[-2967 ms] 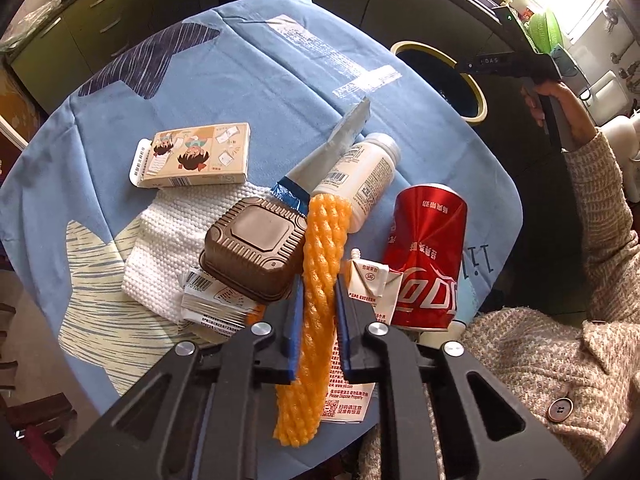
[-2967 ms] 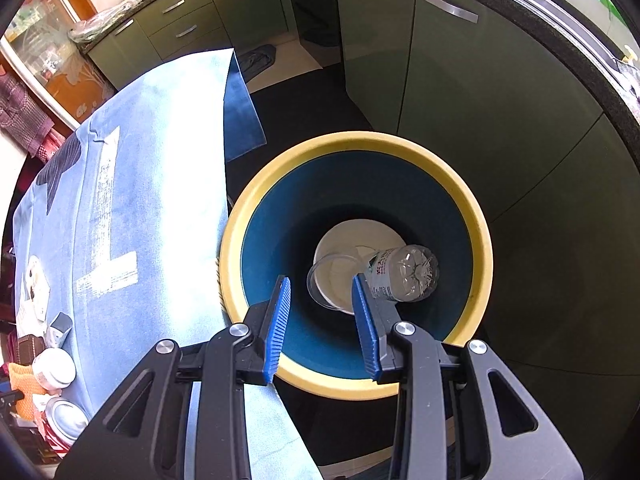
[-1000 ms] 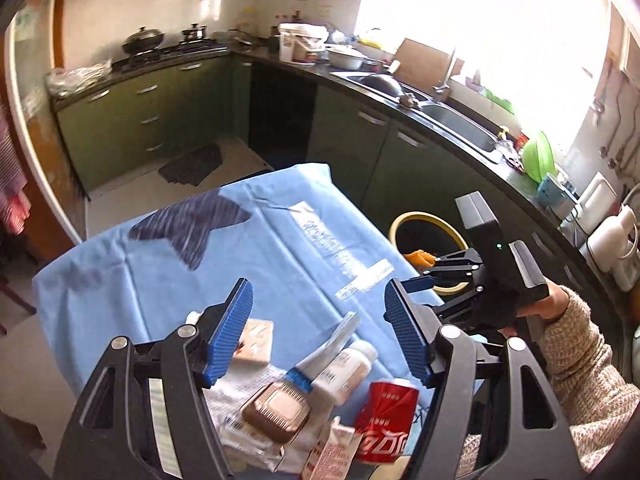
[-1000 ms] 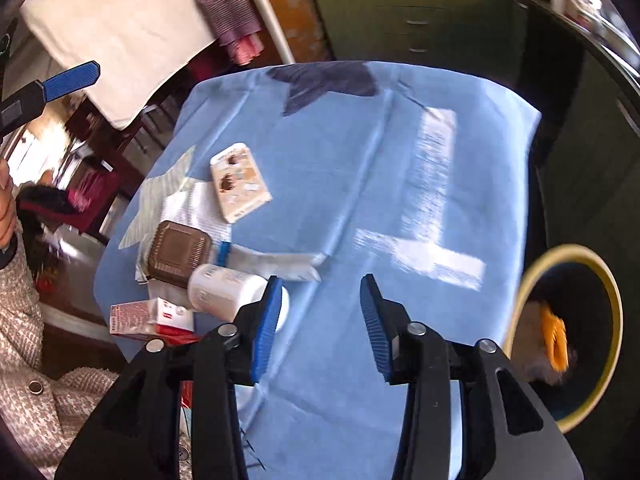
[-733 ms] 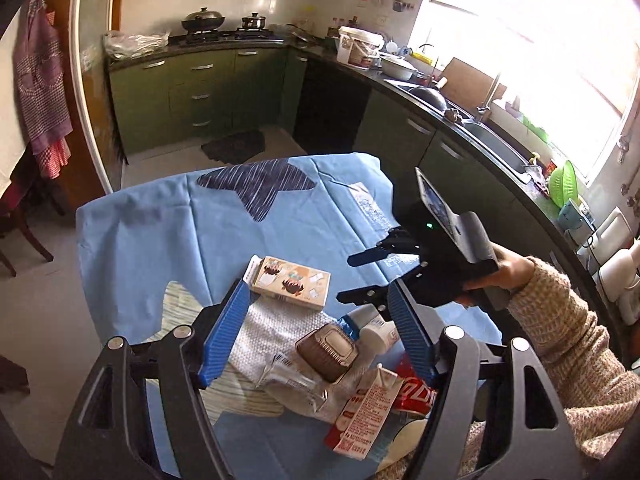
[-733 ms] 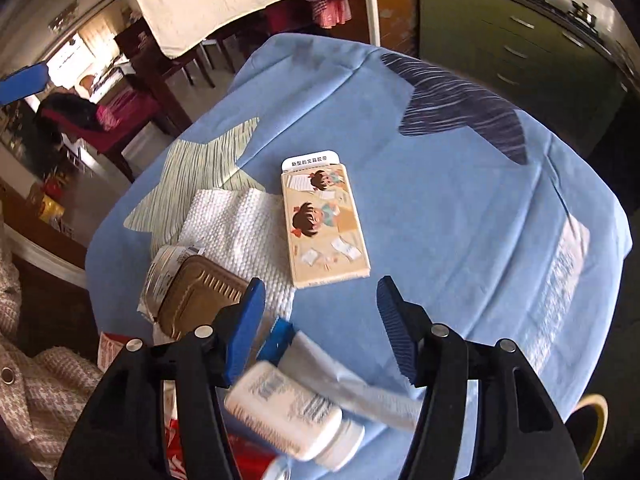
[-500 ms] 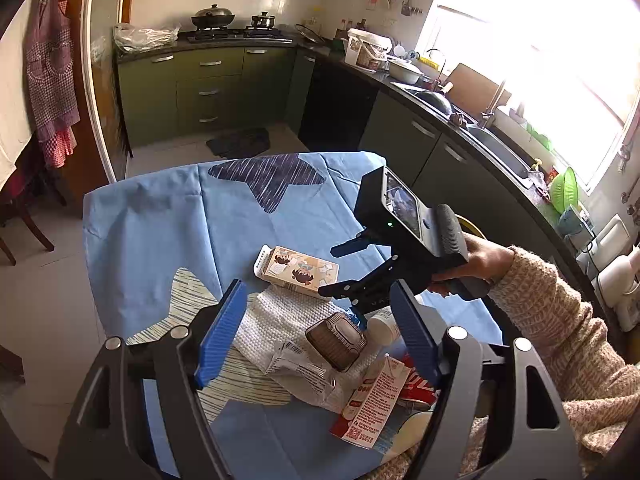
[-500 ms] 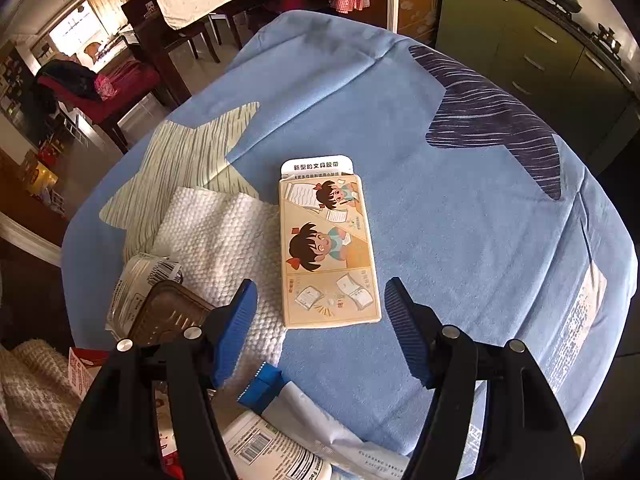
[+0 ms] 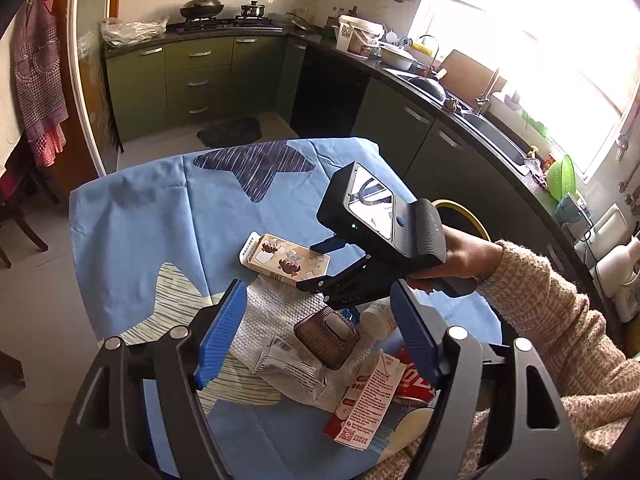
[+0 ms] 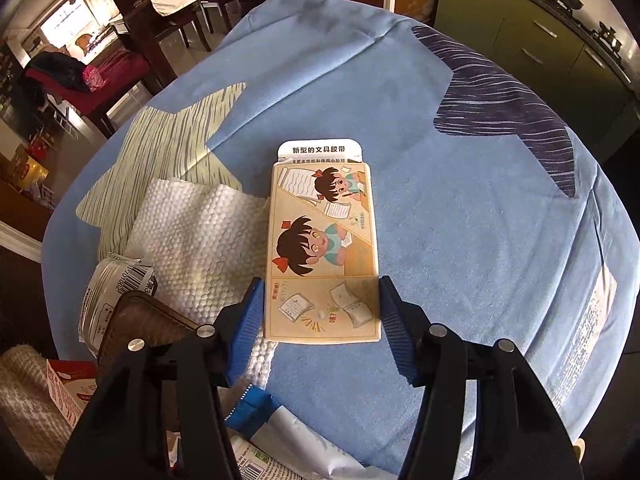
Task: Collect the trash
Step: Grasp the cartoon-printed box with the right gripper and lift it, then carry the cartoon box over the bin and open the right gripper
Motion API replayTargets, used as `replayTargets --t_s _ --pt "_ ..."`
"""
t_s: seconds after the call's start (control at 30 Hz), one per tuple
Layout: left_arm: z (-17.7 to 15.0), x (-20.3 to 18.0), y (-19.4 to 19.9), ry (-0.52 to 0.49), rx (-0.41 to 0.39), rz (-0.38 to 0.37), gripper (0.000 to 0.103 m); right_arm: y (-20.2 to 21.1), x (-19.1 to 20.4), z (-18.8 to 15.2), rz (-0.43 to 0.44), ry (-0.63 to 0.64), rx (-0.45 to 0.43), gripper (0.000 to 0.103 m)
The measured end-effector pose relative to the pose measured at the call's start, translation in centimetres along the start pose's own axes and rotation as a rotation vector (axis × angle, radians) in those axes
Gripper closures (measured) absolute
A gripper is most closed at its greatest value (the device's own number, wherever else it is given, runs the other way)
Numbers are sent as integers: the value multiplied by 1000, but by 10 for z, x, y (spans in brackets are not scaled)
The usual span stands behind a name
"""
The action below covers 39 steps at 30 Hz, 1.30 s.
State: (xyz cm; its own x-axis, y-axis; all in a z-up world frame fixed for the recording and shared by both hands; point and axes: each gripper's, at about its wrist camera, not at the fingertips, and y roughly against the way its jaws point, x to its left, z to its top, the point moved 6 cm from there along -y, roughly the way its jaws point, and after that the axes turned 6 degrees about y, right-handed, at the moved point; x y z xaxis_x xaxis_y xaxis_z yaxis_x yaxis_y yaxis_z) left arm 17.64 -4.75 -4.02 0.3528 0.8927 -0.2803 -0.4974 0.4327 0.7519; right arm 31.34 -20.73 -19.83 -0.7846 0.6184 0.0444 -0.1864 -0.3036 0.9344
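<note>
Right gripper (image 10: 322, 312) straddles the near end of the flat tan cardboard box printed with cartoon children (image 10: 322, 256), lying on the blue star-patterned tablecloth (image 10: 460, 240) beside a white textured paper towel (image 10: 200, 240). Its jaws have just been closing; pads flank the box edges, whether touching cannot be told. Left gripper (image 9: 316, 336) hangs wide, empty, above the brown plastic lidded tub (image 9: 326, 336) and red-and-white carton (image 9: 368, 400).

Daylight pours in through the window (image 9: 560, 40) on the far right and blows out to white glare. Both views are sharp and bend strongly at the edges. The right gripper's fingers (image 10: 250, 320) cast soft shadows on the box (image 10: 322, 256).
</note>
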Motion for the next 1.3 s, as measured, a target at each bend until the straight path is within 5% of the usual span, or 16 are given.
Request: replayTargets --t_s 0.17,0.37,0.6,0.9,1.1,1.3 --pt "-2 -1 -2 -7 3 -6 33 28 -16 -8 38 -94 -74 46" --pt "-4 -6 -7 -17 9 -21 33 81 -48 -55 -39 -211 -148 46" --pt "-6 -15 -17 -37 24 -47 33 151 -126 -192 -189 -513 -193 46" --pt "-7 -32 -21 -66 39 -50 32 145 -225 -352 -375 -871 -35 46" --pt "-10 -39 -21 -94 57 -39 30 126 -255 -391 -408 -977 17 42" --pt "-17 -47 -36 -136 105 -61 29 143 -243 -387 -403 -970 -35 42"
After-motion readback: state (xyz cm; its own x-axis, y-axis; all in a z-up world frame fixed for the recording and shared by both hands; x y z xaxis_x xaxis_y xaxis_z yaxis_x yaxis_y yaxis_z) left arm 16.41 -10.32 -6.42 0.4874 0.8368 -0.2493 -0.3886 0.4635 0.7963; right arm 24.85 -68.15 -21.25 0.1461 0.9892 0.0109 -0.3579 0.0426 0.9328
